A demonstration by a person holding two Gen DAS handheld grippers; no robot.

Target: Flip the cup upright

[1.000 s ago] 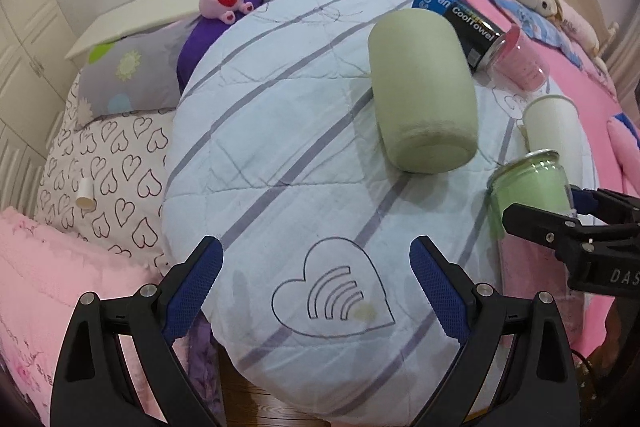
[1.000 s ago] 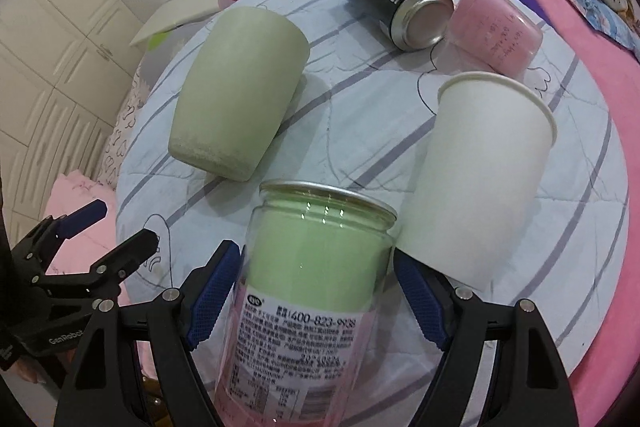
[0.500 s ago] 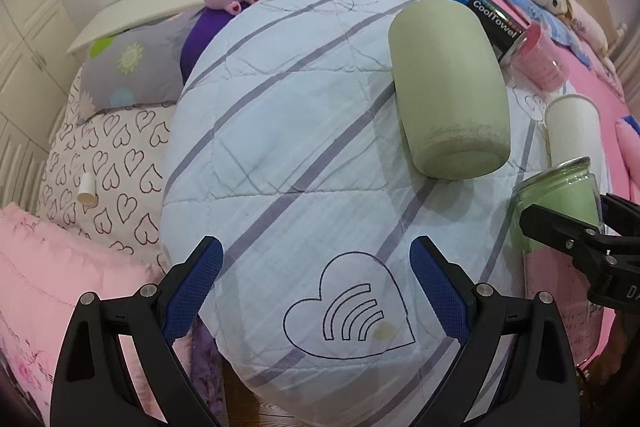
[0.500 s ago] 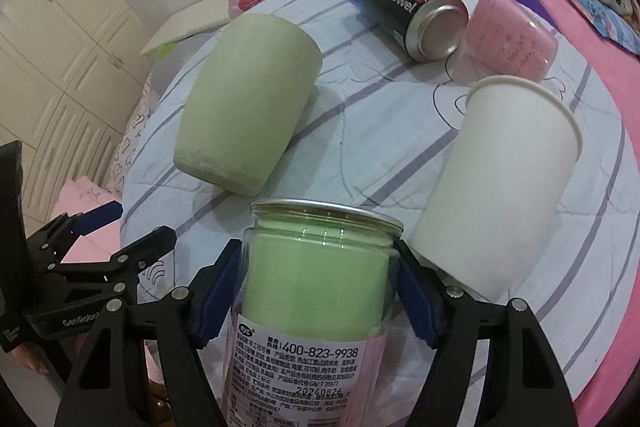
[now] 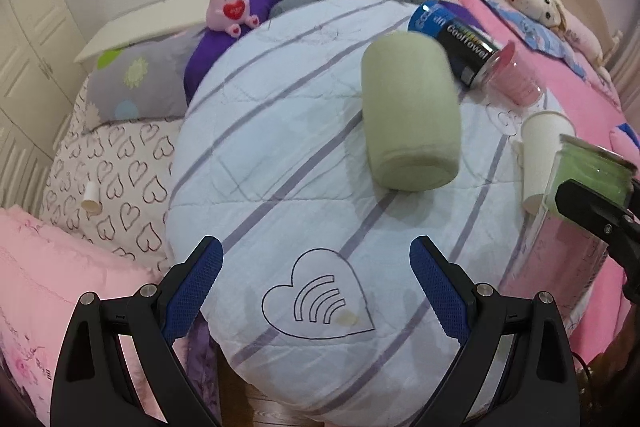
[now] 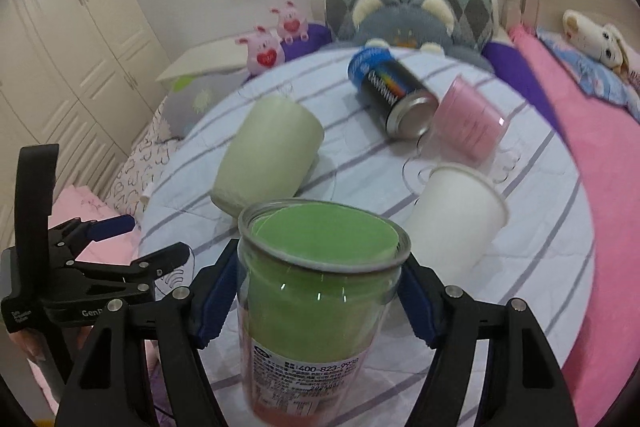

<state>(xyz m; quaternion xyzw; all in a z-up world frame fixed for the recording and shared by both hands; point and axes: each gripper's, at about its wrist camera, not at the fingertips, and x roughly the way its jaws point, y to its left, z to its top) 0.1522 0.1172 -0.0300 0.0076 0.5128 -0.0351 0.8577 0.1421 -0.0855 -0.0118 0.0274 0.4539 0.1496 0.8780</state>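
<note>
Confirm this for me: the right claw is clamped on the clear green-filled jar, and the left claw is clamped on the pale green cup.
Half right. The right claw is clamped on the clear green-filled jar, but the left claw is open and holds nothing. The left wrist view shows the pale green cup lying on its side, well ahead of it.

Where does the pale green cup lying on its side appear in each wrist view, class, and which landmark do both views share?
Left wrist view: the pale green cup lies upper right of centre, base toward the camera.
Right wrist view: it lies left of centre, behind the clear jar with green contents.
Shared landmark: the blue and black can beyond the cup.
</note>
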